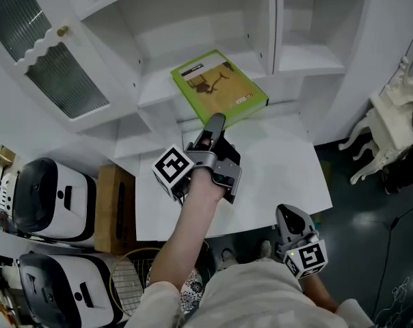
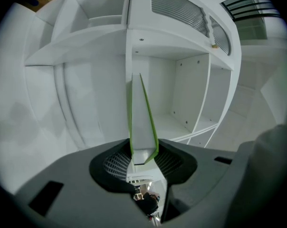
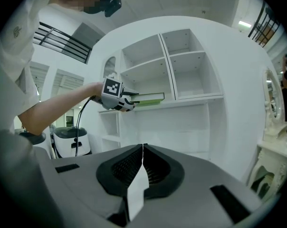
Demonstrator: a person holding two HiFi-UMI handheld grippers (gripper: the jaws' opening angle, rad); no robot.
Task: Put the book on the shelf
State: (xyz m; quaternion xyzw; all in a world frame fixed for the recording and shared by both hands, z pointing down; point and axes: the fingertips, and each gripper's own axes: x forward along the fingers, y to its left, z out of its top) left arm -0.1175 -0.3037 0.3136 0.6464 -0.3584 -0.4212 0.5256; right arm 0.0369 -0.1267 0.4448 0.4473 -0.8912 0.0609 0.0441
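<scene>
**Item: green book, held at the shelf opening**

1. Book (image 1: pixel 219 87). Green cover with a printed picture, lying flat and level. Its near short edge sits in my left tool (image 1: pixel 215 123). Its far part reaches over the board of the white shelf (image 1: pixel 155 87), in the left-hand compartment. From the right gripper view it lies level along that board; I cannot tell whether it touches the board or hangs just above it.

2. Left tool. Clamped on the book: in the left gripper view both ribbed pads press on the covers, with the pale page edge between them running straight ahead toward the compartment. My arm is stretched out over the bench (image 1: pixel 288 176).

3. Right tool (image 1: pixel 288 221). Jaws together, pads meeting along one line. It is held low, close to my body, at the near edge of the bench and well apart from the book.

4. Surroundings. The white shelf unit has open compartments and an open door with a ribbed glass panel (image 1: pixel 52 60) swung to the left. Two white machines (image 1: pixel 49 197) stand on the floor at the left. A white ornate chair (image 1: pixel 391 115) stands at the right.
</scene>
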